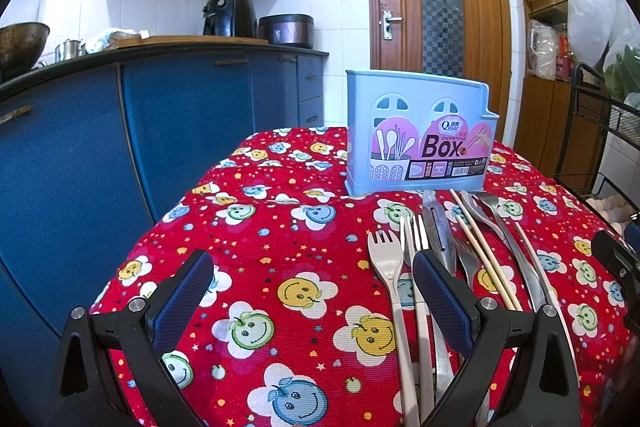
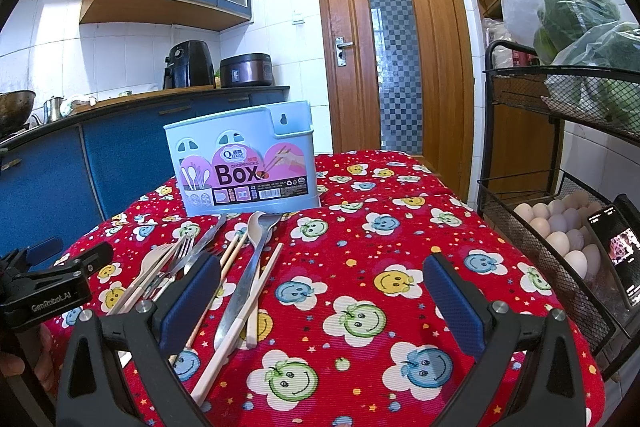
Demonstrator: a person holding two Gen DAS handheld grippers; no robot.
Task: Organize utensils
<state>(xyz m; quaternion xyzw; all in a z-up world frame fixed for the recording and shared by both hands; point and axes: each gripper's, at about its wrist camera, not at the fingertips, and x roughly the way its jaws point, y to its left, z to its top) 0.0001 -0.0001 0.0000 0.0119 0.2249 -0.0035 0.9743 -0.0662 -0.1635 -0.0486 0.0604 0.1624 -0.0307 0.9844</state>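
A light blue chopsticks box [image 1: 418, 135] stands upright at the far side of the red smiley tablecloth [image 1: 280, 247]; it also shows in the right wrist view [image 2: 244, 163]. Several utensils lie in a row before it: a beige fork [image 1: 386, 263], metal forks, a knife [image 1: 438, 227], wooden chopsticks [image 1: 484, 251] and spoons [image 2: 256, 227]. My left gripper [image 1: 312, 267] is open and empty, low over the cloth, left of the utensils. My right gripper [image 2: 320, 279] is open and empty, right of the utensils.
Blue kitchen cabinets [image 1: 120, 131] run along the left. A black wire rack with eggs [image 2: 560, 227] and a phone [image 2: 618, 251] stands right of the table. A wooden door [image 2: 396, 39] is behind.
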